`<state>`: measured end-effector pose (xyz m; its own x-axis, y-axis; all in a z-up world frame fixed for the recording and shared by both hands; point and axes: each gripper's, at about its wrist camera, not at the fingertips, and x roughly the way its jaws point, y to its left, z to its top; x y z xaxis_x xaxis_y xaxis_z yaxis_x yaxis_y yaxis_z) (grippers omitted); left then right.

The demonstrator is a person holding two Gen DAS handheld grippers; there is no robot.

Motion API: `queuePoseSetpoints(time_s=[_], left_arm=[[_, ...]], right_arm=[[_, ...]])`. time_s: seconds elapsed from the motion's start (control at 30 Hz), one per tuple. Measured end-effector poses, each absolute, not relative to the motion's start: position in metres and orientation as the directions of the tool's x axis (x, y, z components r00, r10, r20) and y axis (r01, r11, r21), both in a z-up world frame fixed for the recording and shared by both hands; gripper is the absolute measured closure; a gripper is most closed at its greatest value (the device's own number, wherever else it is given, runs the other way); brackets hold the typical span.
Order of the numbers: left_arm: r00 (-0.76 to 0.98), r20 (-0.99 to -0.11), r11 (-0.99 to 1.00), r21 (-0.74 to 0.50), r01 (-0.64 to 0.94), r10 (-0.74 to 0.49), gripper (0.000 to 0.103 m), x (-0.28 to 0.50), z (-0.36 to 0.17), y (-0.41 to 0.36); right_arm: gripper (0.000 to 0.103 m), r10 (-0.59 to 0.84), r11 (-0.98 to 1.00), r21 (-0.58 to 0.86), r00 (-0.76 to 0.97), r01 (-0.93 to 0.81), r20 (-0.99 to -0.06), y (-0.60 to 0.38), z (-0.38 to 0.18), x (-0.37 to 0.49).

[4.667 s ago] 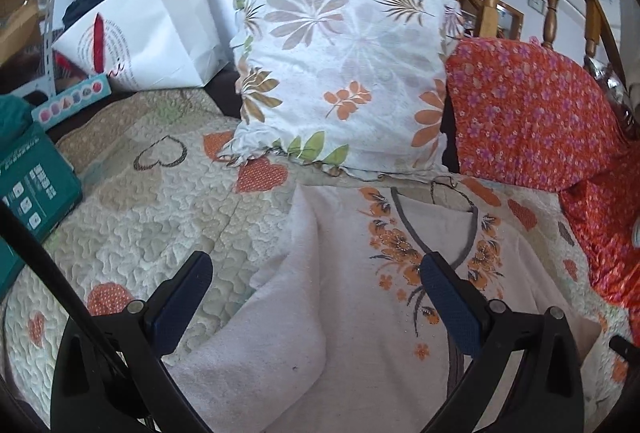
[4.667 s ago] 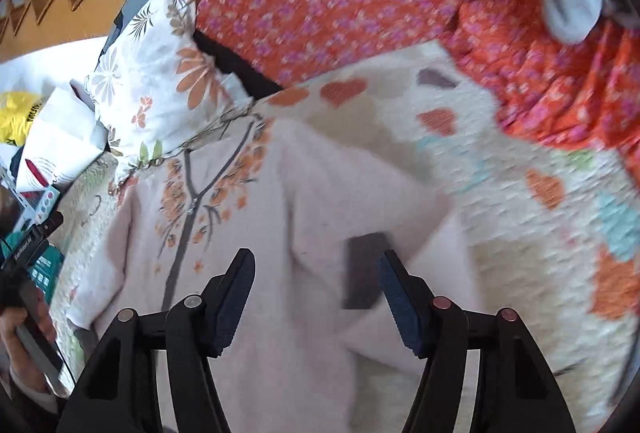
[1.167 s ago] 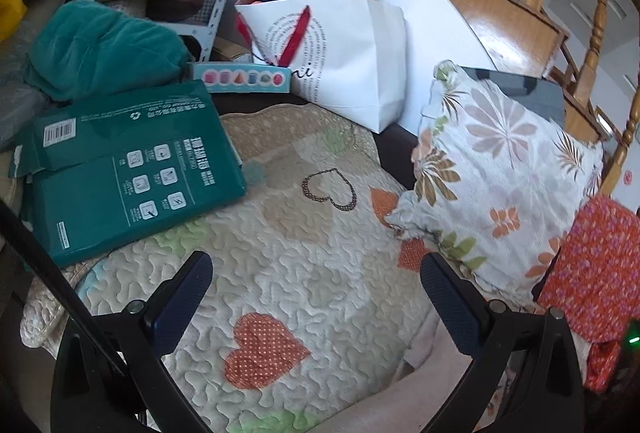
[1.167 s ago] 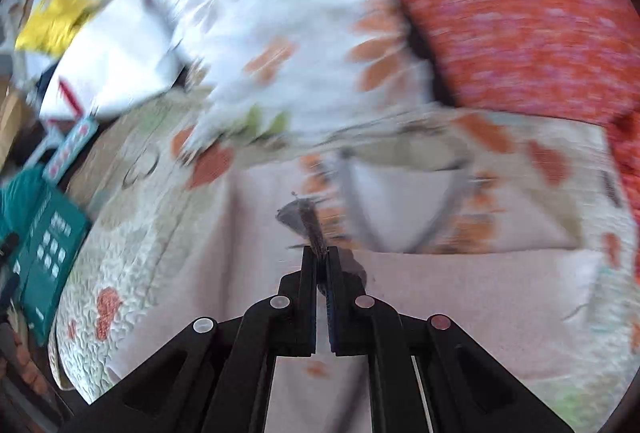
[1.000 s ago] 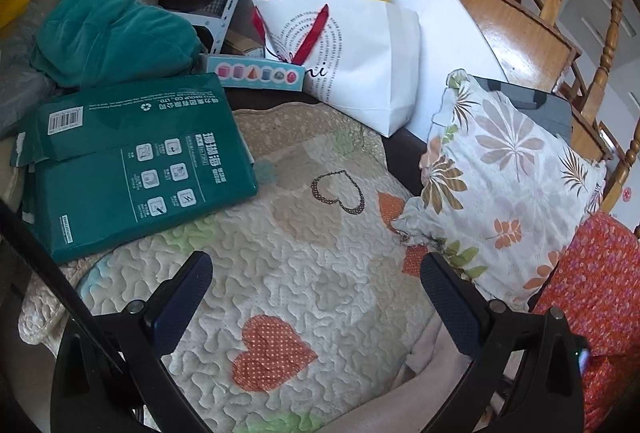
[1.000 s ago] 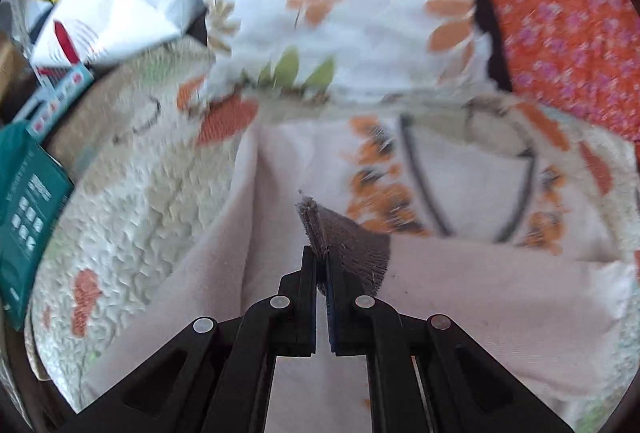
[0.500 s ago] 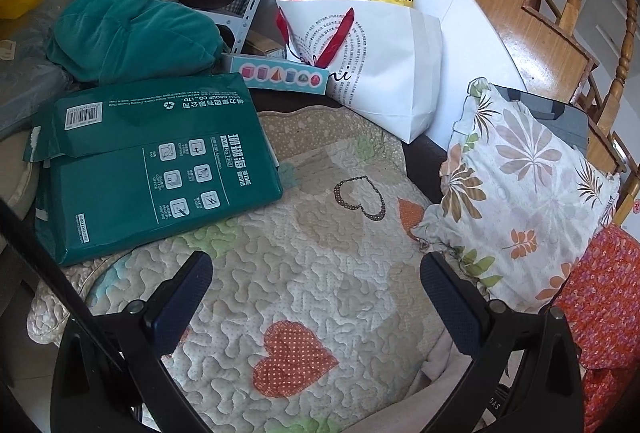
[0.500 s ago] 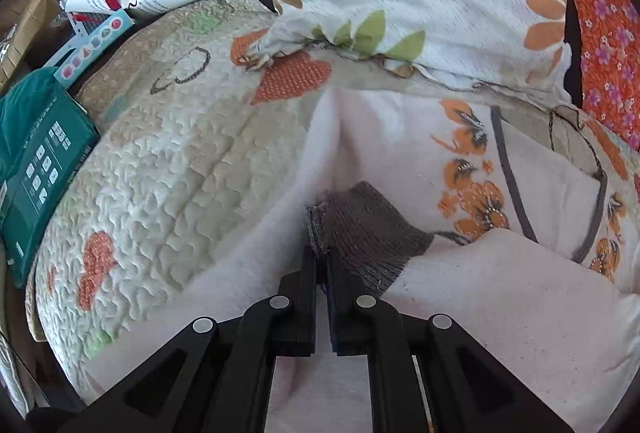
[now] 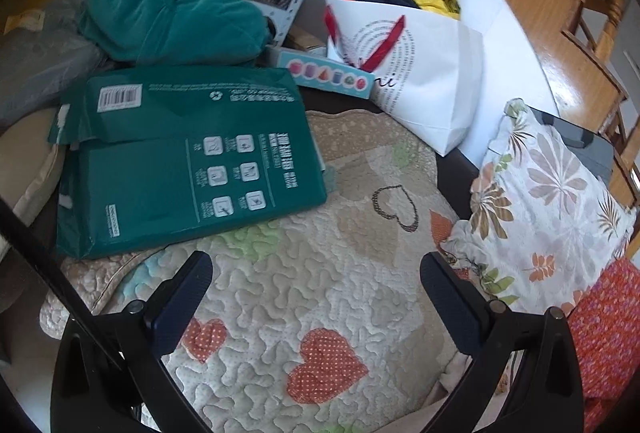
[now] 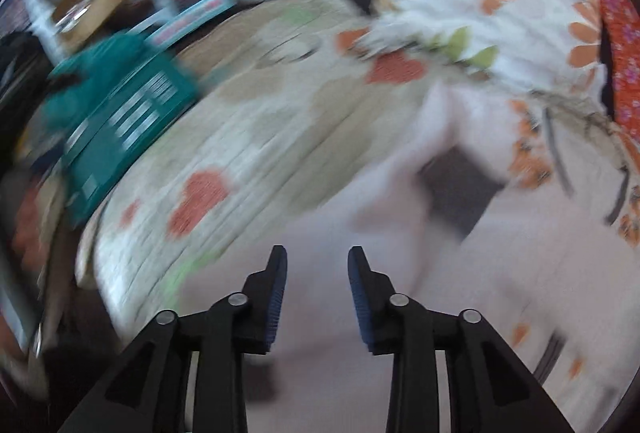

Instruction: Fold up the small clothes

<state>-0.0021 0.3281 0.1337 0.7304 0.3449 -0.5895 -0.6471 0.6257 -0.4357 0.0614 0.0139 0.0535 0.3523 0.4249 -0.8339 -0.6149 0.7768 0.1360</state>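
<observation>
A pale pink top with orange flower embroidery (image 10: 532, 257) lies on a heart-patterned quilt (image 10: 256, 137). One sleeve is folded across it, its dark grey cuff (image 10: 460, 185) lying on the body. My right gripper (image 10: 316, 269) is open and empty just above the garment's near part; the view is blurred by motion. My left gripper (image 9: 316, 281) is open and empty above the quilt (image 9: 304, 273), left of the garment; only a pink edge (image 9: 452, 377) shows there.
A green flat package (image 9: 180, 161) lies at the quilt's left edge, with a teal cloth bundle (image 9: 168, 13) behind. A white paper bag (image 9: 420, 81) and a floral pillow (image 9: 548, 201) stand at the back. An orange flowered cover (image 9: 604, 325) lies to the right.
My right gripper has opened and let go of the sleeve cuff, which now lies on the garment, and it pulls back to the left. My left gripper has drifted slightly further left.
</observation>
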Motion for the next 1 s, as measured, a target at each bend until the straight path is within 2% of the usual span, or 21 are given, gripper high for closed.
queuePoseSetpoints(time_s=[0.13, 0.27, 0.33, 0.37, 0.4, 0.6, 0.8, 0.9, 1.0], left_arm=[[0.732, -0.596, 0.615, -0.452, -0.646, 0.330, 0.000, -0.005, 0.131, 0.329], [0.735, -0.605, 0.628, -0.452, -0.633, 0.305, 0.000, -0.001, 0.128, 0.324], [0.736, -0.608, 0.626, -0.457, -0.631, 0.298, 0.000, -0.001, 0.127, 0.324], [0.736, -0.608, 0.623, -0.459, -0.633, 0.299, 0.000, -0.001, 0.128, 0.325], [0.735, -0.607, 0.617, -0.463, -0.636, 0.301, 0.000, -0.002, 0.127, 0.327], [0.713, -0.622, 0.541, -0.497, -0.678, 0.322, 0.000, -0.014, 0.121, 0.351], [0.697, -0.640, 0.480, -0.524, -0.703, 0.323, 0.000, -0.024, 0.112, 0.365], [0.703, -0.635, 0.497, -0.519, -0.695, 0.320, 0.000, -0.023, 0.114, 0.362], [0.707, -0.632, 0.519, -0.508, -0.687, 0.317, 0.000, -0.019, 0.116, 0.356]], right_arm=[[0.062, 0.420, 0.722, 0.141, 0.267, -0.678, -0.867, 0.021, 0.029, 0.017], [0.060, 0.328, 0.729, 0.043, 0.294, -0.683, -0.898, 0.033, 0.001, 0.000], [0.077, 0.319, 0.743, 0.040, 0.301, -0.668, -0.899, 0.035, -0.003, -0.002], [0.091, 0.336, 0.748, 0.069, 0.286, -0.661, -0.898, 0.037, 0.002, 0.000], [0.092, 0.345, 0.751, 0.083, 0.282, -0.655, -0.895, 0.038, 0.006, 0.000], [0.092, 0.403, 0.718, 0.010, 0.404, -0.696, -0.821, 0.077, 0.089, 0.001], [0.092, 0.512, 0.679, -0.074, 0.545, -0.730, -0.664, 0.124, 0.228, 0.010], [0.092, 0.564, 0.662, -0.093, 0.576, -0.744, -0.592, 0.135, 0.284, 0.004], [0.092, 0.568, 0.672, -0.120, 0.613, -0.730, -0.550, 0.127, 0.314, -0.001]])
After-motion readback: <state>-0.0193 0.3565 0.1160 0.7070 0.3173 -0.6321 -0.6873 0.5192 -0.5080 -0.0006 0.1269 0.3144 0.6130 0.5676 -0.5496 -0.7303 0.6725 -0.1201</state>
